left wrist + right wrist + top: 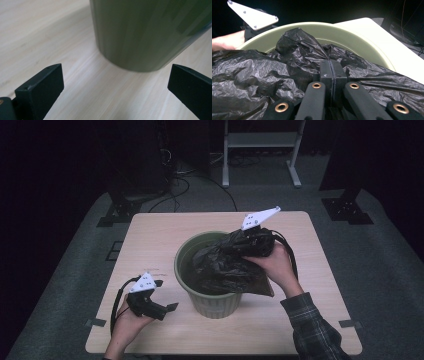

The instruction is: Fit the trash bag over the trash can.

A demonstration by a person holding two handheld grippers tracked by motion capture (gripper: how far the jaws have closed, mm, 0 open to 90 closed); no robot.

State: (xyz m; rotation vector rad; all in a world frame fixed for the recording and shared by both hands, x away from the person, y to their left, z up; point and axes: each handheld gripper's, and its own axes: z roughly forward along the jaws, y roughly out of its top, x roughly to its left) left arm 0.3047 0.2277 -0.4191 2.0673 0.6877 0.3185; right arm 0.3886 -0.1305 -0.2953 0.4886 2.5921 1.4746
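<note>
Black bag (225, 265), green bin (212, 302)

**Black bag bunching over green bin**

Sitting upright near the middle of the pale wooden table (150, 235): a round, olive-green plastic bin (212, 302), widening slightly toward its rim, mouth open.

Spilling over the bin's right rim and sagging partly into its mouth: a crinkled, glossy black plastic bag (225, 265), gathered in loose folds, not yet spread. Being pinched along one fold between the closed jaws of the right gripper (333, 75), the rest billowing across the light green inner wall.
</note>
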